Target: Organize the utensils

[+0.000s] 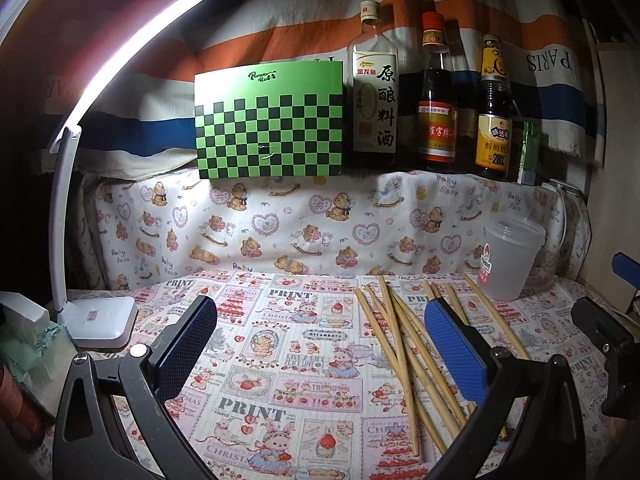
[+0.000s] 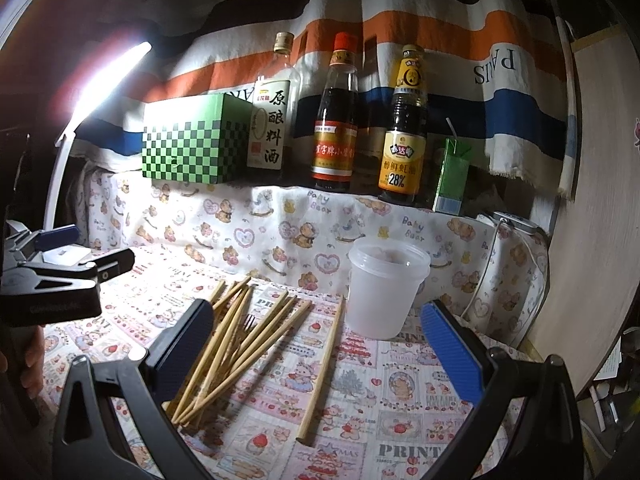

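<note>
Chopsticks (image 2: 236,344) lie in a loose crossed pile on the printed tablecloth (image 1: 280,360), one stick (image 2: 322,372) apart beside them, near the translucent cup (image 2: 384,288) at the back edge. Left gripper (image 1: 320,344) and right gripper (image 2: 316,348) hover above the cloth, jaws spread wide, holding nothing.

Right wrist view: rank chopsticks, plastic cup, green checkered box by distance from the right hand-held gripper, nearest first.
1. Chopsticks: on the cloth, some between the open right hand-held gripper's fingers, left-centre.
2. Plastic cup: ahead, slightly right.
3. Green checkered box: raised ledge, far left.
</note>
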A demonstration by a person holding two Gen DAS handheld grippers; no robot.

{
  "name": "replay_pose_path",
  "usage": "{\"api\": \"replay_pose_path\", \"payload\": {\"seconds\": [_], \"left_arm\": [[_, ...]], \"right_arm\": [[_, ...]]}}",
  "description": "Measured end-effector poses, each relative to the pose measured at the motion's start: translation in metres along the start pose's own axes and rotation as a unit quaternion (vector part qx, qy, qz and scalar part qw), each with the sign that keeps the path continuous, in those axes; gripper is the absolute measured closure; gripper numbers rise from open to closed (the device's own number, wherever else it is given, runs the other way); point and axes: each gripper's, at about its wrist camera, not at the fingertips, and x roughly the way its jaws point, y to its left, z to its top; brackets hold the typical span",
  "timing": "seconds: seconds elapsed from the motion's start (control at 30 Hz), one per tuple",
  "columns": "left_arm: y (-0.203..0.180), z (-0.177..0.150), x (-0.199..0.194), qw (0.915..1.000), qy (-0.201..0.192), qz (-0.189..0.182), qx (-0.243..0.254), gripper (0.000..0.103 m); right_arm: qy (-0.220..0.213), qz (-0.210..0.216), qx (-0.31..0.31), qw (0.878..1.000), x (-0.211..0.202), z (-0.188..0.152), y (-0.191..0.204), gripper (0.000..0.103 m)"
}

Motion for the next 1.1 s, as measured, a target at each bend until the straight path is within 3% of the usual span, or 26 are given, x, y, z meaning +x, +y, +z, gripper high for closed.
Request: {"api": "replay_pose_path", "payload": {"seconds": [0.83,1.1], "left_arm": [[-0.001,0.000,-0.007,0.9997,-0.023,0.010,0.005,0.000],[-0.001,0.000,-0.010,0.9994,-0.034,0.008,0.002,0.000]], "right_arm": [[0.003,-0.006,0.002,1.000,0.000,-0.001,0.000,0.000],[0.023,-0.020,0.048,0.998,0.003,-0.002,-0.013,0.002]]}}
